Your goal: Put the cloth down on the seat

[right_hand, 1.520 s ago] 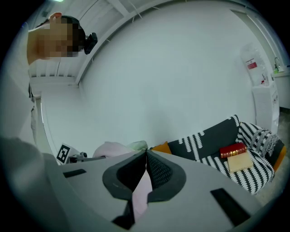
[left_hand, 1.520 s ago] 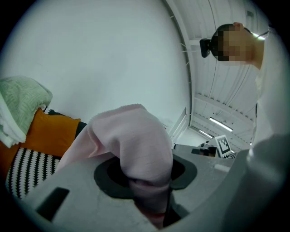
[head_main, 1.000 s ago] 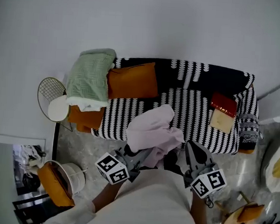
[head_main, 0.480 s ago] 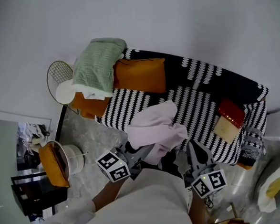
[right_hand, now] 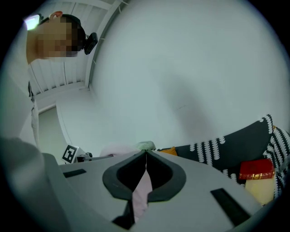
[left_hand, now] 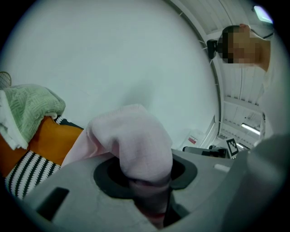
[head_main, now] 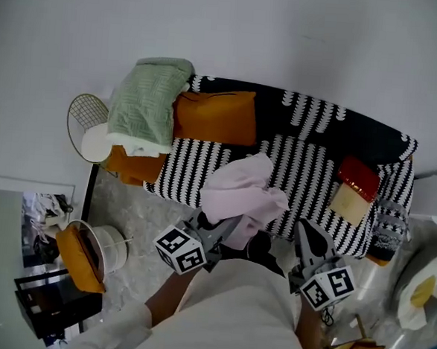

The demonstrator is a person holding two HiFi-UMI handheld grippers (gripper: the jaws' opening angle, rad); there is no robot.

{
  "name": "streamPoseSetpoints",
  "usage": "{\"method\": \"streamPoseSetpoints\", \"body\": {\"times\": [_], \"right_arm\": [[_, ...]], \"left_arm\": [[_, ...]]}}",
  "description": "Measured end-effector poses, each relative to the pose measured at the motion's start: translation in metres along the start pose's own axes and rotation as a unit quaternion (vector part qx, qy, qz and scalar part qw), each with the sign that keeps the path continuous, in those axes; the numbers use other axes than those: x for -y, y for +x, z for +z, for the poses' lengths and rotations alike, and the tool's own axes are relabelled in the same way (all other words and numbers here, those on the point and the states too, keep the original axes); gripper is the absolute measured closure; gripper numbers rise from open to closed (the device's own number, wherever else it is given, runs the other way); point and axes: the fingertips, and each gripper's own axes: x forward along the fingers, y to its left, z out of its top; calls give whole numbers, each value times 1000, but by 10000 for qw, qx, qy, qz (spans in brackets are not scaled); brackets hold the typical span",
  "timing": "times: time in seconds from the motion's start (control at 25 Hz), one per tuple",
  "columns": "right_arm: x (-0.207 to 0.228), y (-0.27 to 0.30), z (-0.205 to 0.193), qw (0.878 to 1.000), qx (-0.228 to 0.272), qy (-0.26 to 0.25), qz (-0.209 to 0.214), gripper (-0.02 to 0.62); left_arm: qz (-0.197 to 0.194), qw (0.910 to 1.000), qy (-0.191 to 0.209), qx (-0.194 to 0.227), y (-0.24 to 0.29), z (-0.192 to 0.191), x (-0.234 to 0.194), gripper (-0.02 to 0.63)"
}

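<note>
A crumpled pale pink cloth [head_main: 240,190] hangs bunched over the front edge of the black-and-white striped sofa seat [head_main: 308,172]. My left gripper [head_main: 226,226] comes in from below and is shut on a thick fold of the cloth [left_hand: 131,140], which bulges up over its jaws [left_hand: 145,179]. To the right, my right gripper [head_main: 303,228] stands at the cloth's right edge. Its jaws [right_hand: 146,156] are closed together, pinching a thin strip of the pink cloth [right_hand: 142,192].
An orange cushion [head_main: 215,116] and a green blanket [head_main: 145,101] lie at the sofa's left end. A red and yellow object [head_main: 354,188] lies on the right of the seat. A round wire side table [head_main: 87,127] and a white basket [head_main: 97,251] stand on the floor to the left.
The head view has swung, so the sofa sits differently in the picture. The cloth and both grippers have edged slightly towards the seat; both grips are unchanged.
</note>
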Motion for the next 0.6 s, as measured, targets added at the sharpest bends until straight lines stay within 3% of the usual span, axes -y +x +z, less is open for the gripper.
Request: {"method": "streamPoseSetpoints", "body": {"times": [0.6], "right_arm": [[-9, 73, 29, 9982, 70, -234, -548, 586]], "left_arm": [[-443, 9986, -4, -295, 45, 35, -84, 442]]}}
